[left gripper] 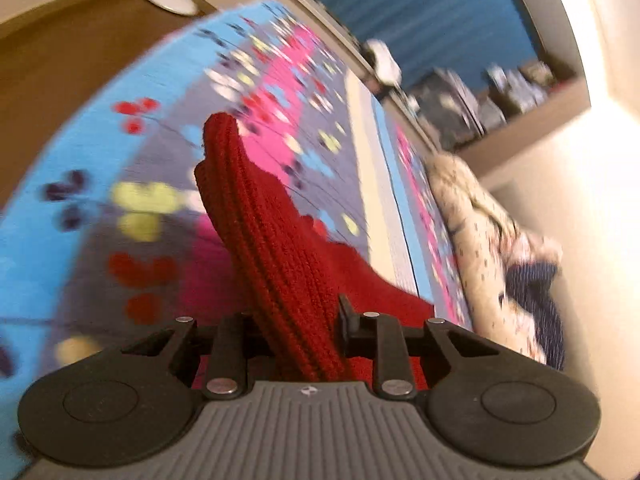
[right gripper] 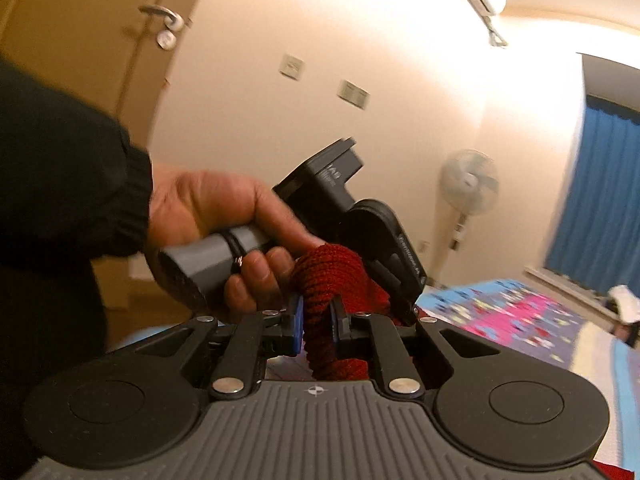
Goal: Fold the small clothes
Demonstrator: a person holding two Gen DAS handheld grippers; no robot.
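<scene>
A red knit garment (left gripper: 280, 240) hangs stretched over a bright floral bedspread (left gripper: 160, 160). My left gripper (left gripper: 296, 320) is shut on one bunched edge of it, and the cloth fills the gap between the black fingers. In the right wrist view my right gripper (right gripper: 316, 320) is shut on another bunch of the same red garment (right gripper: 332, 268), pinched between its blue pads. A person's hand (right gripper: 224, 208) in a dark sleeve holds the left gripper (right gripper: 404, 312) just beyond, close to my right one. Both grips are raised off the bedspread (right gripper: 520, 312).
A heap of cream patterned clothes (left gripper: 480, 232) and a dark blue garment (left gripper: 536, 300) lie at the bed's right side. Behind are a cluttered shelf (left gripper: 500, 96) and a blue curtain (left gripper: 420, 8). A standing fan (right gripper: 470, 188) and a door (right gripper: 80, 20) line the wall.
</scene>
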